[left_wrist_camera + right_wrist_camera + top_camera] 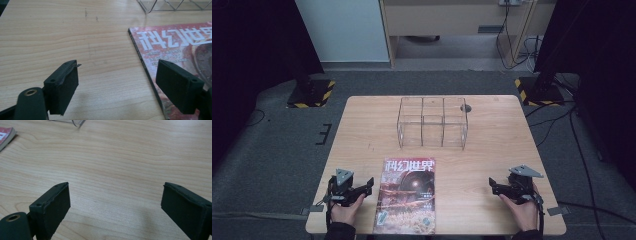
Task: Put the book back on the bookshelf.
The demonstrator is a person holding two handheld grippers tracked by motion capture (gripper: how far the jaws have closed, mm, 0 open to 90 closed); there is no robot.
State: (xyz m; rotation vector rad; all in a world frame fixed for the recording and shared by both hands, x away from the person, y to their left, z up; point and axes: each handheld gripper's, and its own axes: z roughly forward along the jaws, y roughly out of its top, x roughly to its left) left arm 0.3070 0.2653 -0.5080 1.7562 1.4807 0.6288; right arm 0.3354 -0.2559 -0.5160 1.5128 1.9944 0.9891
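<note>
Nothing begun yet, by the look of it — magazine (405,196) lying flat and face up at the near edge of the desk (362,125), between the two hands, untouched. Left claw (368,185) just beside the magazine's left edge, jaws spread wide with nothing between them; in the left gripper view one jaw hanging over the cover's margin, the other over bare wood. Right claw (493,186) well apart on the other side, jaws likewise spread and empty above bare desk. Clear acrylic organiser (432,122) standing farther back, its compartments apparently empty — a likely destination for the magazine, judged from the layout alone. Still ahead, then: gripping the magazine, lifting it, standing it upright and sliding it into a compartment. All of the work left, none done.
</note>
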